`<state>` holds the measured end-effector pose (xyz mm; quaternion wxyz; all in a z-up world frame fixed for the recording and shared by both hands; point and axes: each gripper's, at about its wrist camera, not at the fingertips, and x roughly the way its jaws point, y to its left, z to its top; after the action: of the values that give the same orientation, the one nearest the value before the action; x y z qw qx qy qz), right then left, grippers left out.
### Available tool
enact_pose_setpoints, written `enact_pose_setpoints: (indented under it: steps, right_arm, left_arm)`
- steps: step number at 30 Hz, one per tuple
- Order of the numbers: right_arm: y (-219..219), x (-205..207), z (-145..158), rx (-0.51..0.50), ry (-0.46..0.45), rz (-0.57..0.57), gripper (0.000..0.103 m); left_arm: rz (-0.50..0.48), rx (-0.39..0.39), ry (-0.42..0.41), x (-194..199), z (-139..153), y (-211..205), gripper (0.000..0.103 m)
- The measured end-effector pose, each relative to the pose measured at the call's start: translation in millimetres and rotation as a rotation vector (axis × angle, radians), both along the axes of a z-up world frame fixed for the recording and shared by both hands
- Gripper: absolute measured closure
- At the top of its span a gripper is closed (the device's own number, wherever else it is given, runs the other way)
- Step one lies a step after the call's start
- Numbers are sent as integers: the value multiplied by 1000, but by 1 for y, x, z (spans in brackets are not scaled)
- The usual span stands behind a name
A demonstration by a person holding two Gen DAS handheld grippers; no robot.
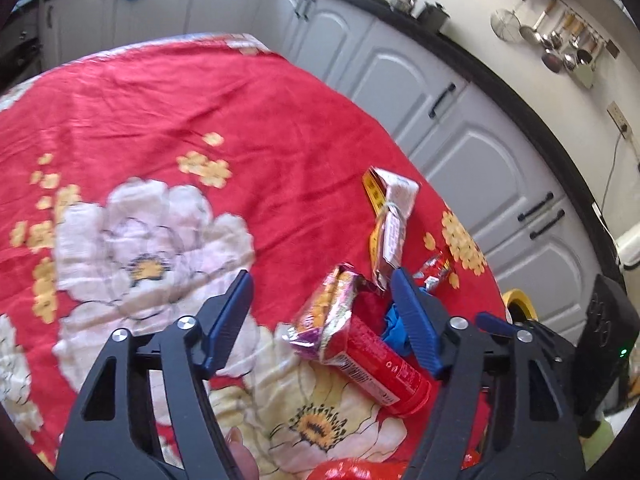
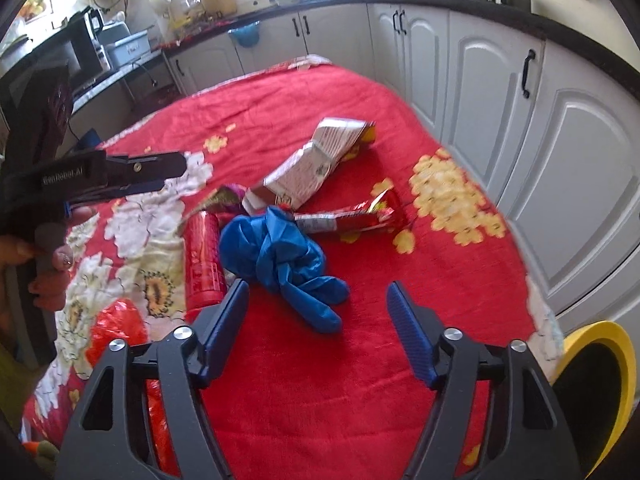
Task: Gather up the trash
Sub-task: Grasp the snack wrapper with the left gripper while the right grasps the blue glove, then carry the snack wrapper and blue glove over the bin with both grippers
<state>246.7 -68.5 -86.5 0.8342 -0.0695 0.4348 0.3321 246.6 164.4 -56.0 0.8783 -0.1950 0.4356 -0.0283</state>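
Note:
Trash lies on the red flowered cloth (image 2: 340, 380): a crumpled blue glove (image 2: 288, 256), a red can (image 2: 202, 256), a foil snack wrapper (image 1: 326, 316), a flattened white carton (image 2: 316, 160) and a red wrapper (image 2: 352, 216). My left gripper (image 1: 322, 300) is open, low over the wrapper and the red can (image 1: 380, 368); the blue glove (image 1: 394, 326) peeks beside its right finger. My right gripper (image 2: 318, 312) is open and empty, just short of the glove. The left gripper also shows from the side in the right wrist view (image 2: 120, 176).
A yellow-rimmed bin (image 2: 596, 384) stands off the table's right edge, also in the left wrist view (image 1: 520, 300). White kitchen cabinets (image 2: 560, 140) run close behind the table. A red plastic bag (image 2: 120, 328) lies at the table's near left.

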Motion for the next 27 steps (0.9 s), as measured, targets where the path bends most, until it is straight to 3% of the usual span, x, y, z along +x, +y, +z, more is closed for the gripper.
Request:
enact_pose_setpoints:
  steps: [1, 3, 5, 9, 11, 18, 27]
  right_arm:
    - [2, 1, -3, -8, 4, 2, 44]
    - [7, 1, -13, -29, 19, 9, 63]
    - [7, -1, -17, -40, -1, 1, 70]
    - [0, -4, -17, -14, 7, -12, 91]
    - [-7, -6, -17, -5, 14, -25, 93]
    - [-37, -17, -13, 52, 32, -90, 97]
    - [-67, -32, 6, 115, 13, -148, 98]
  left_arm:
    - [-10, -5, 8, 3, -3, -2, 44]
    - [-32, -12, 21, 9, -7, -6, 46]
    - [-49, -15, 31, 14, -12, -10, 49]
    - [-70, -4, 65, 21, -23, -16, 68]
    - [-71, -1, 82, 22, -28, -17, 75]
    - [-72, -15, 86, 19, -33, -13, 84]
    - [-10, -11, -8, 0, -3, -6, 87]
